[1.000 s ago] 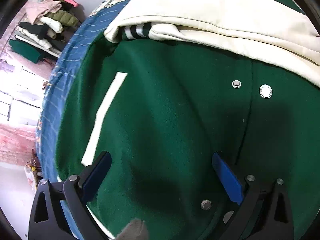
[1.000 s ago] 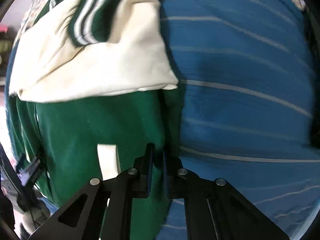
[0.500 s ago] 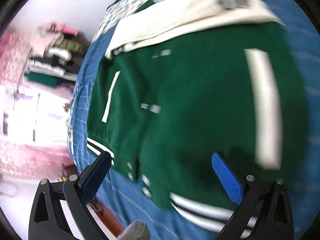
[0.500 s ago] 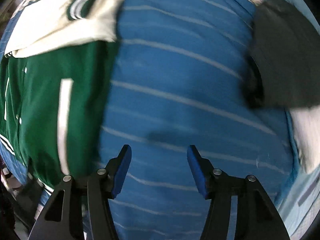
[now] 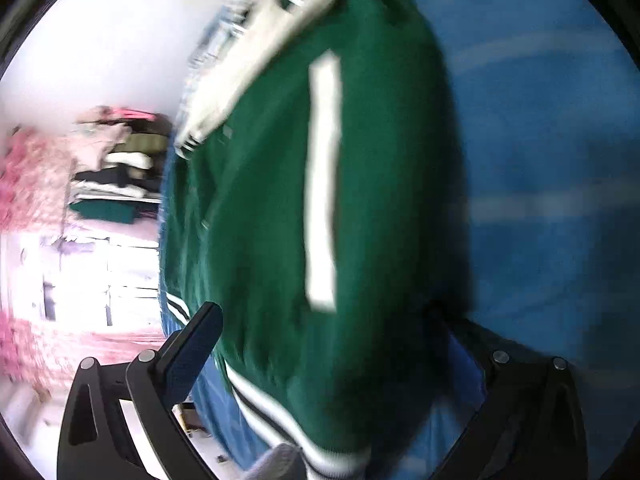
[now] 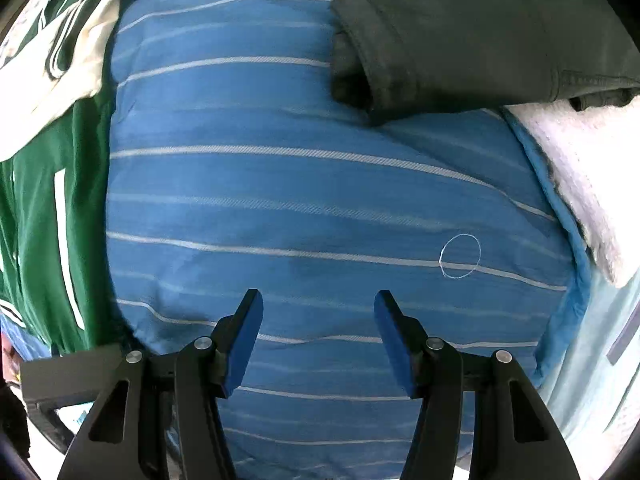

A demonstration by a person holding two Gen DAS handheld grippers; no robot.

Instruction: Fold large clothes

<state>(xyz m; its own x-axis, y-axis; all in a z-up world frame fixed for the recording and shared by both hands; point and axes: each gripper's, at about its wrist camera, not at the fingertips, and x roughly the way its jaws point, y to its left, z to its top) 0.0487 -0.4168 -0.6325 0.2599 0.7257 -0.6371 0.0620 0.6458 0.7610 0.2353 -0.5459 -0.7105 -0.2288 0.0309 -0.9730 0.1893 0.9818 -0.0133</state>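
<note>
The green varsity jacket (image 5: 320,208) lies flat on the blue striped bed cover (image 6: 312,184), sleeves folded in. Both the left gripper (image 5: 332,344) and right gripper (image 6: 318,320) have fingers spread, holding nothing. Next step, I judge: grasp the hem at 6 o'clock and fold upward

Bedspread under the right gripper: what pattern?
Blue with thin white stripes, clearest in the right wrist view.

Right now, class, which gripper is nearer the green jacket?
Left. The left gripper is open right over the green jacket. The right gripper is open over the blue striped bedding, with the jacket off to its left.
</note>
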